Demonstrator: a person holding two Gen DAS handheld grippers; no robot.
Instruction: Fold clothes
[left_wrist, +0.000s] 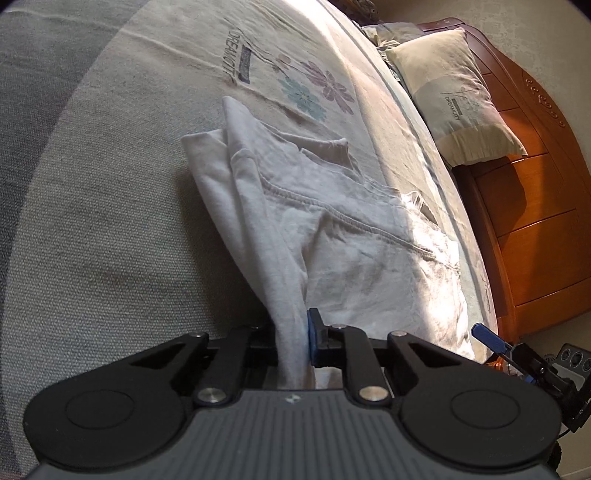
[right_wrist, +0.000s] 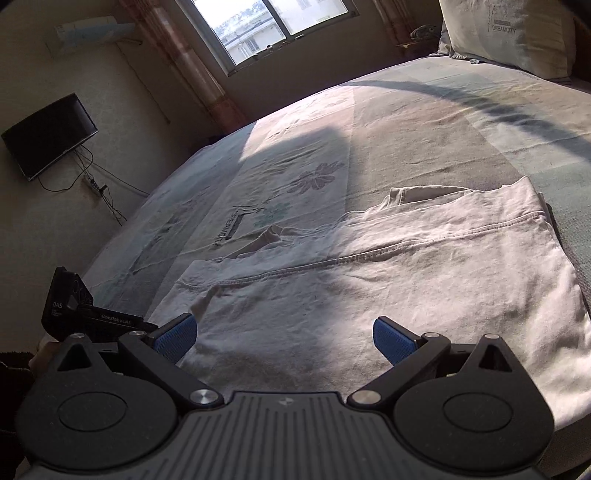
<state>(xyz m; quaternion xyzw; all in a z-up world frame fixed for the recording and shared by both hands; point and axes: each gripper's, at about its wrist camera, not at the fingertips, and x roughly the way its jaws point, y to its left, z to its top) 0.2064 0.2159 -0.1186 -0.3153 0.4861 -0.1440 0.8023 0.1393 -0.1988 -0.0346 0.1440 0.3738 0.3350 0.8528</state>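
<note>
A white cotton-knit garment (left_wrist: 332, 229) lies on the bed sheet (left_wrist: 110, 221), soft and creased, with a raised line of double stitching running across it and a ribbed neckline edge at its far side. The sheet is a coarse woven fabric in pale grey and cream bands, printed with purple and teal flowers and the lettering "DREAMCITY". A plump rectangular pillow (left_wrist: 454, 99) in matching fabric leans against a glossy orange-brown wooden headboard (left_wrist: 535, 206) with carved scrollwork.

In the left wrist view, the left gripper (left_wrist: 295, 343) is clamped narrow on a gathered fold of the garment: the cloth rises from the bed as a taut vertical pleat and passes between the black fingers, with the blue rubbery pad (left_wrist: 314, 339) pressed against its side. From this tool the rest of the garment spreads away toward 12 and 1 o'clock, its lifted edge peaking at 11 o'clock. The other gripper's blue fingertip shows at 4 o'clock, at the garment's near sunlit edge.

In the right wrist view, the right gripper (right_wrist: 286, 338) stands wide, its two blue textured pads (right_wrist: 393, 341) well apart and nothing between them. The garment (right_wrist: 406, 266) lies flat directly ahead, filling the view from 10 to 3 o'clock, and its near hem runs under the gap between the fingers; whether the pads touch the cloth cannot be told. A dark wall-mounted screen (right_wrist: 51, 133) hangs at 9 o'clock and a window (right_wrist: 273, 22) sits at 12 o'clock
</note>
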